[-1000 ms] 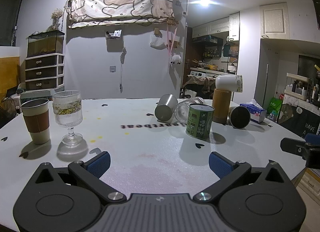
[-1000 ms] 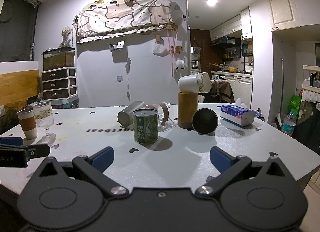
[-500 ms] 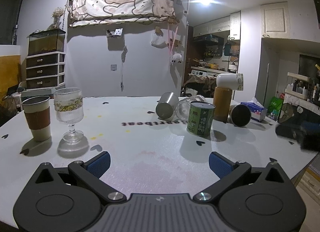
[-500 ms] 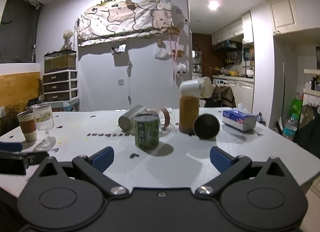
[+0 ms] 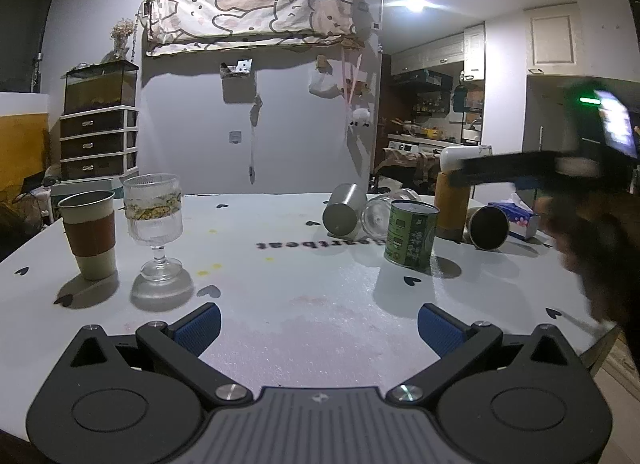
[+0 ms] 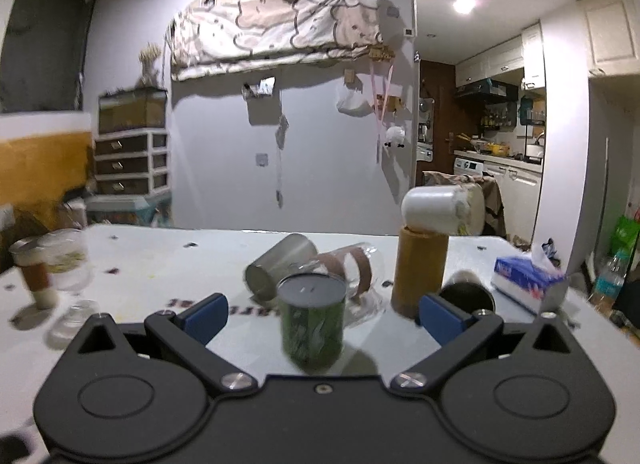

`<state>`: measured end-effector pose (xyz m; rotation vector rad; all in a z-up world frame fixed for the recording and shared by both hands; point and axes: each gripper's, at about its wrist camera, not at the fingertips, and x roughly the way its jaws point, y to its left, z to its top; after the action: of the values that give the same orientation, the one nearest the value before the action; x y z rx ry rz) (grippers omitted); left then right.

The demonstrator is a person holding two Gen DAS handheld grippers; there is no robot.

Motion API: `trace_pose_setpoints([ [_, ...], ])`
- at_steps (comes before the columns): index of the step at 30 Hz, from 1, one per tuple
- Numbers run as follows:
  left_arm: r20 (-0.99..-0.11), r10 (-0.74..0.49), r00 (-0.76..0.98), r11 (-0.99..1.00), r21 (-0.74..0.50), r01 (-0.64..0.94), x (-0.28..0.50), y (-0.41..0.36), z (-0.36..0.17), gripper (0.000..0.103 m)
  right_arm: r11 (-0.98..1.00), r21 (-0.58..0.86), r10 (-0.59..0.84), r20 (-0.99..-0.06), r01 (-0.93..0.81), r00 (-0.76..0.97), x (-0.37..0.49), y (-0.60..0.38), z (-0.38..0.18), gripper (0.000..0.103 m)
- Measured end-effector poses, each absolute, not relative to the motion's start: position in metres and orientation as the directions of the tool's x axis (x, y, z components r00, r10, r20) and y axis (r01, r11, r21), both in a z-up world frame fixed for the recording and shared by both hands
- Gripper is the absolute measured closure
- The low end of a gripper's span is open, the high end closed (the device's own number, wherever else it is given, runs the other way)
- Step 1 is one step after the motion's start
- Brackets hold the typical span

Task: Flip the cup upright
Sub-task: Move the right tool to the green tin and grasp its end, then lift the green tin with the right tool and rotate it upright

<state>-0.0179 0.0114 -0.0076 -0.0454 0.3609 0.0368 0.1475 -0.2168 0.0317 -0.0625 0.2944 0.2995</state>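
Note:
A green cup (image 6: 313, 320) stands mouth down on the white table (image 5: 300, 288), right in front of my open right gripper (image 6: 320, 314); it also shows in the left wrist view (image 5: 409, 233). Behind it lie a steel cup (image 6: 280, 270) and a clear glass with a brown sleeve (image 6: 356, 268) on their sides. A white cup (image 6: 442, 210) lies on top of a brown cylinder (image 6: 420, 272). A dark cup (image 6: 468, 296) lies on its side at the right. My left gripper (image 5: 318, 328) is open and empty over the near table. The right gripper (image 5: 560, 168) shows blurred at the right of the left wrist view.
An upright paper cup with a brown sleeve (image 5: 91, 233) and a stemmed glass (image 5: 154, 224) stand at the left. A blue tissue pack (image 6: 528, 282) lies at the right near the table's edge. Kitchen counters are beyond the table.
My right gripper has risen and moved forward toward the green cup, which now looms large between its fingers. The left gripper has barely moved.

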Motion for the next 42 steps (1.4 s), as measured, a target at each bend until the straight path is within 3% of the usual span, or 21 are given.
trace_pose_setpoints([
  [9,-0.355,-0.007,0.935,0.999,-0.04,-0.008,-0.02,0.009,-0.008,0.0,0.957,0.102,0.287,-0.487,-0.273,0.825,0.258,-0.187,0.017,0.005],
  [17,-0.355,-0.012,0.935,0.999,-0.049,-0.006,-0.021,0.011,-0.009,0.0,0.967,0.074,0.241,-0.56,-0.242,0.792,0.291,-0.157,-0.005,0.006],
  [19,-0.355,-0.012,0.935,0.999,-0.052,-0.007,-0.02,0.012,-0.009,0.0,0.972,0.069,0.222,-0.561,-0.223,0.797,0.295,-0.157,-0.009,0.008],
  [20,-0.356,-0.012,0.934,0.999,-0.054,-0.008,-0.02,0.013,-0.009,0.0,0.972,0.079,0.227,-0.564,-0.222,0.794,0.297,-0.159,-0.012,0.013],
  [21,-0.357,-0.014,0.934,0.998,-0.056,-0.007,-0.02,0.013,-0.009,0.0,0.971,0.09,0.232,-0.568,-0.221,0.79,0.298,-0.161,-0.013,0.025],
  [22,-0.358,-0.018,0.934,0.998,-0.062,-0.004,-0.02,0.014,-0.01,0.0,0.969,0.104,0.242,-0.573,-0.223,0.783,0.298,-0.164,-0.014,0.028],
  [26,-0.37,-0.034,0.928,0.997,-0.075,0.007,-0.016,0.015,-0.012,0.0,0.961,0.088,0.266,-0.565,-0.264,0.781,0.278,-0.165,-0.011,0.028],
  [36,-0.403,-0.032,0.915,0.998,-0.056,0.011,-0.004,0.011,-0.024,0.0,0.78,0.137,0.589,-0.488,-0.61,0.644,0.162,-0.135,0.013,0.028],
  [42,-0.394,-0.009,0.919,0.997,-0.073,-0.022,-0.002,0.017,-0.026,0.0,0.661,0.195,0.719,-0.438,-0.724,0.539,0.111,-0.127,0.036,0.028],
])
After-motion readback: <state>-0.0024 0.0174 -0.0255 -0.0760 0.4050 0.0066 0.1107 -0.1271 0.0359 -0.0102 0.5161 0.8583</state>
